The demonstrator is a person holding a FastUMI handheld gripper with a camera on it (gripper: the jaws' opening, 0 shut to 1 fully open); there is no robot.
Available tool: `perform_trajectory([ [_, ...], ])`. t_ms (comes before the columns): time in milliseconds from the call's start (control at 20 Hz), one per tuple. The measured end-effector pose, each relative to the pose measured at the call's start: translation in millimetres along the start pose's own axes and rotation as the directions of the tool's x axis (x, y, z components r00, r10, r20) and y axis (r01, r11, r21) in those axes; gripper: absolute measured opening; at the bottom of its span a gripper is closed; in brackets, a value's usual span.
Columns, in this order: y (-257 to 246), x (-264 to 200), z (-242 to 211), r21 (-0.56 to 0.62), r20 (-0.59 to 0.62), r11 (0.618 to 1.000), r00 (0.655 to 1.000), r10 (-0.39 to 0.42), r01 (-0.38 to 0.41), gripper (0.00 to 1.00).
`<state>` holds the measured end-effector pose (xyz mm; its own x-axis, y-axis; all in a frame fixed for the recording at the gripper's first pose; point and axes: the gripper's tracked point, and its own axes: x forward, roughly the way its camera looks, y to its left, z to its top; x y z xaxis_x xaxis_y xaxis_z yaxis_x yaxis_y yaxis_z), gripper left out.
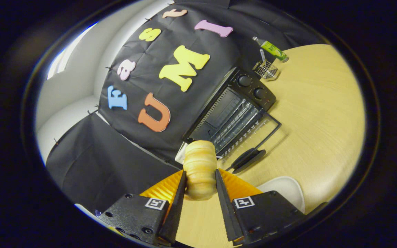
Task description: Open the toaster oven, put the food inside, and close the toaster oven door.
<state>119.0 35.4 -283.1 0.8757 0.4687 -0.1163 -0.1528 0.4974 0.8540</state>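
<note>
jaws point(200, 184) shut tight on a bread roll point(200, 168), one finger point(177, 203) pressing each side. roll held up off the worktop point(315, 113), just in front of the toaster oven point(233, 110). oven door point(250, 137) wide open, lying flat toward the roll, with a wire rack point(234, 119) inside. two round knobs point(245, 81) on the oven's far end. past the knobs, a small wire basket point(266, 70) and a green bottle point(271, 49). near the open door, a white plate point(286, 189).
</note>
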Motion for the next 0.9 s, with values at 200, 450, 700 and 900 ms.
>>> perform_trajectory([
  [200, -17, 49, 22, -0.021, -0.026, 1.0, 1.0, -0.016, 0.015, 0.57],
  [450, -37, 110, 55, 0.001, -0.046, 0.999, 0.998, -0.036, 0.036, 0.58],
  [700, -63, 161, 85, -0.034, -0.024, 0.997, 0.997, -0.069, 0.068, 0.58],
  [900, -70, 193, 87, -0.056, -0.044, 0.995, 0.996, -0.083, 0.08, 0.58],
])
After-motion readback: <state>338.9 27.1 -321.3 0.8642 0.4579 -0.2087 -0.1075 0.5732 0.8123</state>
